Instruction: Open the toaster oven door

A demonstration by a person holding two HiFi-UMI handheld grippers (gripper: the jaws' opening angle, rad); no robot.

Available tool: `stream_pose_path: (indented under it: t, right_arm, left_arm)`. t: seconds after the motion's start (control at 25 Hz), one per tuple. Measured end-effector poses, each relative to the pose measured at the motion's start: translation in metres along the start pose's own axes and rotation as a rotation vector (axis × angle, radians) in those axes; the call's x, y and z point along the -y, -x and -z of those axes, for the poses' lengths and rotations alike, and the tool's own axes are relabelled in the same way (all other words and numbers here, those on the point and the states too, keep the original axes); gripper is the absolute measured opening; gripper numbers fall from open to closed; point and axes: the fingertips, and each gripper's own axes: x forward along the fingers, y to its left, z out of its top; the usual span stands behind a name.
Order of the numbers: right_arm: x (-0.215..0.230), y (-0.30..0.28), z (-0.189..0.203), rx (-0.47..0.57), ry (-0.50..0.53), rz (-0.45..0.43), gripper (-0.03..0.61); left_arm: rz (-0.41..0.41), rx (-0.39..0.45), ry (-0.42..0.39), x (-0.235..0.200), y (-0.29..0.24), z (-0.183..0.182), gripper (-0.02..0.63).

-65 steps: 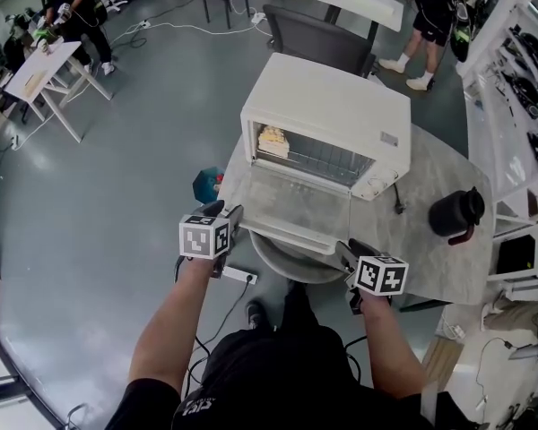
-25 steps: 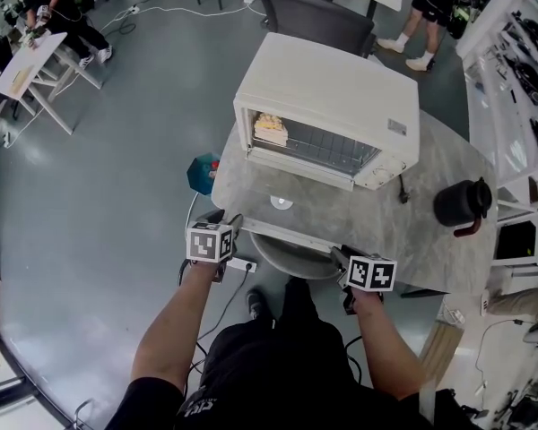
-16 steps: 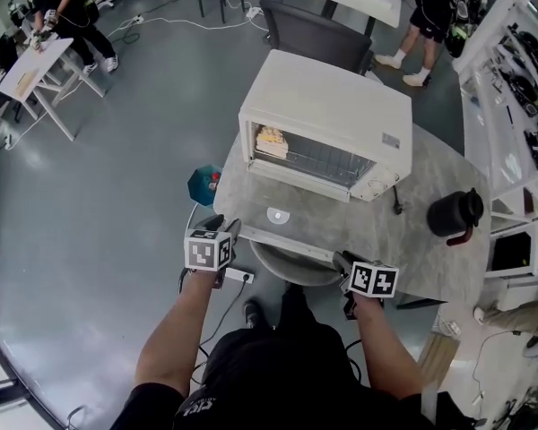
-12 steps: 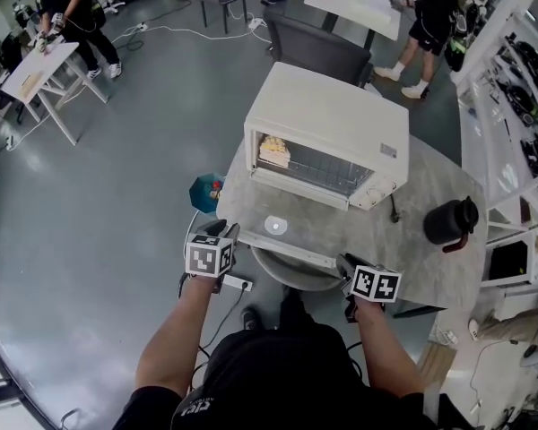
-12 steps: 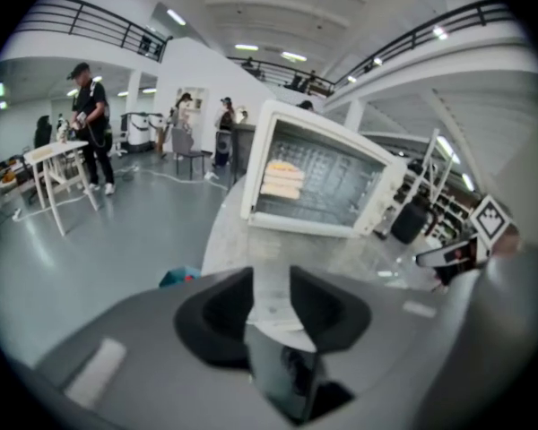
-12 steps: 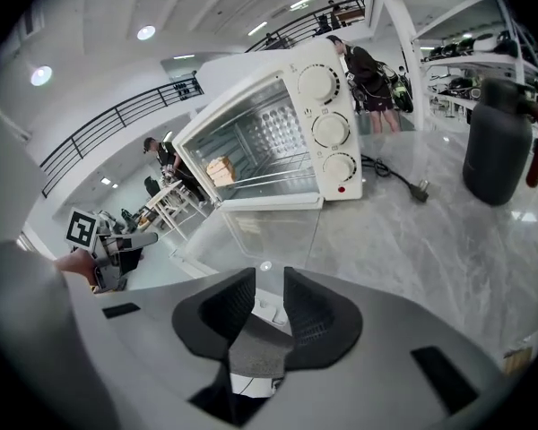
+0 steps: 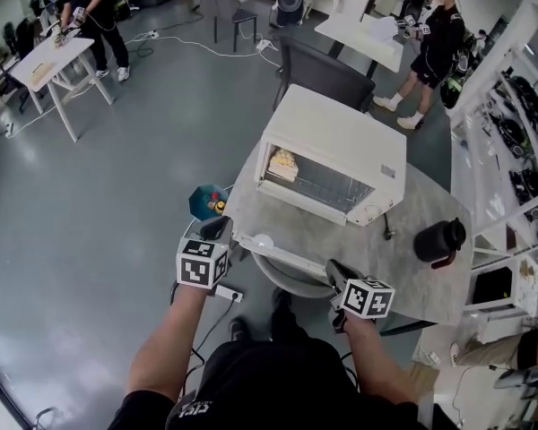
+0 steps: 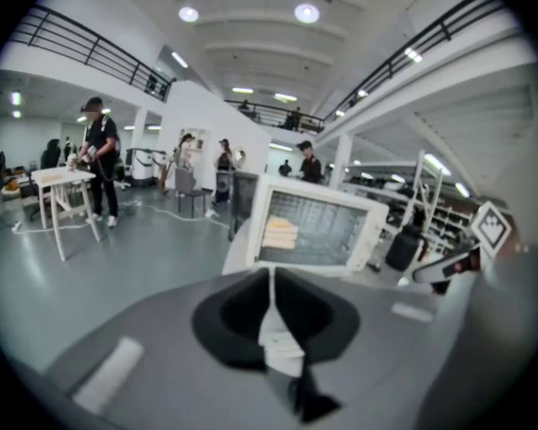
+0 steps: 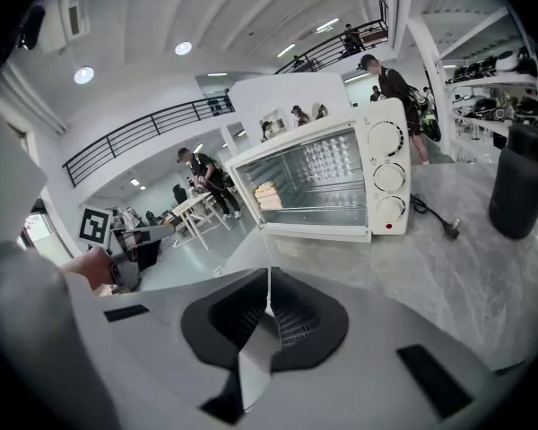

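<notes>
The white toaster oven [image 7: 336, 146] stands on the marble table [image 7: 412, 276], its glass door [image 7: 296, 227] folded down flat toward me. A slice of bread [image 7: 283, 161] lies on the rack inside. My left gripper [image 7: 219, 229] hovers by the left end of the door's handle [image 7: 282, 256]. My right gripper [image 7: 331, 270] is by the right end. Both gripper views face the oven [image 8: 314, 231] [image 9: 327, 182]. The jaws of the left gripper [image 8: 271, 276] and of the right gripper [image 9: 269, 287] have just been closing. They now meet in a thin line with nothing between them.
A black kettle [image 7: 435, 238] stands at the table's right, a loose plug [image 9: 446, 227] beside the oven. A dark chair [image 7: 327, 70] stands behind the table. A teal object [image 7: 206, 202] and a power strip [image 7: 226, 294] lie on the floor at left. People stand far off.
The door, slanted in the earliest frame, now lies flat. Both grippers have come up off the ends of the handle. The head view has tilted up.
</notes>
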Motion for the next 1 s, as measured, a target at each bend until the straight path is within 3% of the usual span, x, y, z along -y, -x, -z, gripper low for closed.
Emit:
stream_pose_path:
  t: [0.2, 0.4, 0.68, 1.0]
  right_arm:
    - [-0.025, 0.025, 0.002, 0.048, 0.026, -0.007, -0.006]
    - [-0.026, 0.048, -0.010, 0.101, 0.041, -0.033, -0.007]
    - [-0.014, 0.074, -0.050, 0.211, 0.050, -0.083, -0.008]
    - [0.029, 0.126, -0.085, 0.276, 0.184, -0.164, -0.008]
  left_arm:
    - [0.035, 0.048, 0.046, 0.005, 0.014, -0.009, 0.008]
    - [0.062, 0.077, 0.035, 0.026, 0.024, -0.018, 0.006]
    - [0.075, 0.081, 0.018, 0.070, 0.021, -0.026, 0.006]
    - [0.038, 0.168, -0.025, 0.145, 0.019, -0.065, 0.006]
